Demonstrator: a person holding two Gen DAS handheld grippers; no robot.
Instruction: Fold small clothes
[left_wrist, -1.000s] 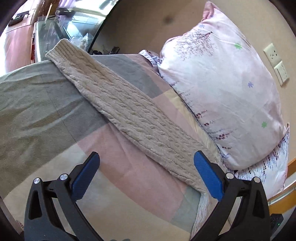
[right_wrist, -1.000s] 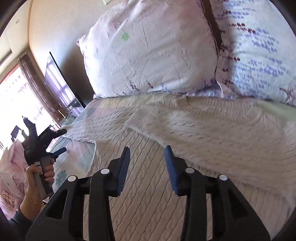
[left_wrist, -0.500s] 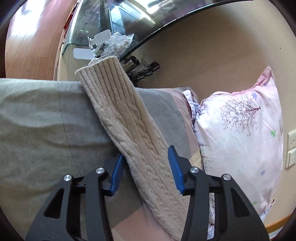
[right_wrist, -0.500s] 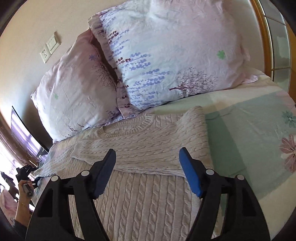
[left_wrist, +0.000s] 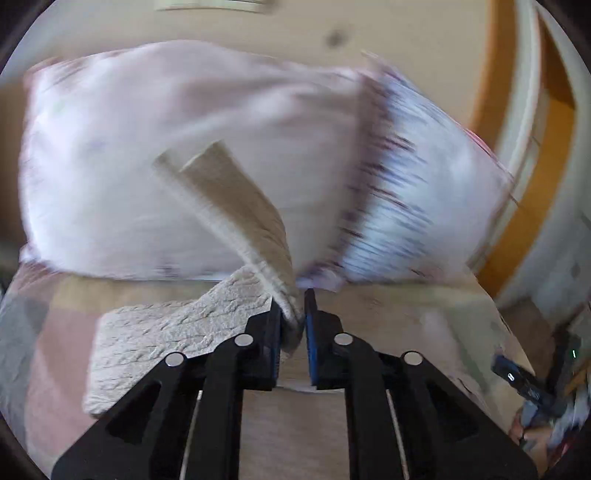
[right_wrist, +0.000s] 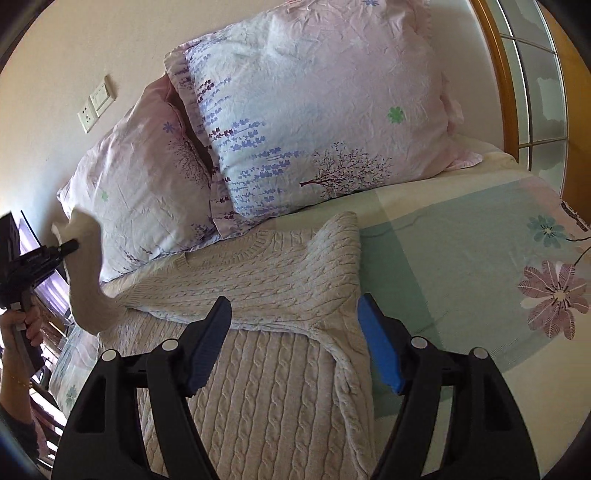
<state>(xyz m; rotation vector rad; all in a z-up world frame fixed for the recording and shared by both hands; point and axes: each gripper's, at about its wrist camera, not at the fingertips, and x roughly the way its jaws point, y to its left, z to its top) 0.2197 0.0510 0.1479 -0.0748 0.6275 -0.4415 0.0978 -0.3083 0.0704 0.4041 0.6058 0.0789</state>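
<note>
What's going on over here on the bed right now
A person is folding a cream cable-knit sweater on the bed, holding a gripper in each hand. The left gripper is shut on the sweater's sleeve and holds it lifted in front of the pillows. The right gripper hovers open over the sweater's body, where the other sleeve already lies folded across the chest.

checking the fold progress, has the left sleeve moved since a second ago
Yes. The sleeve, which lay flat across the bedspread, is now pinched in the left gripper and lifted off the bed, raised in front of the pink pillow.
</note>
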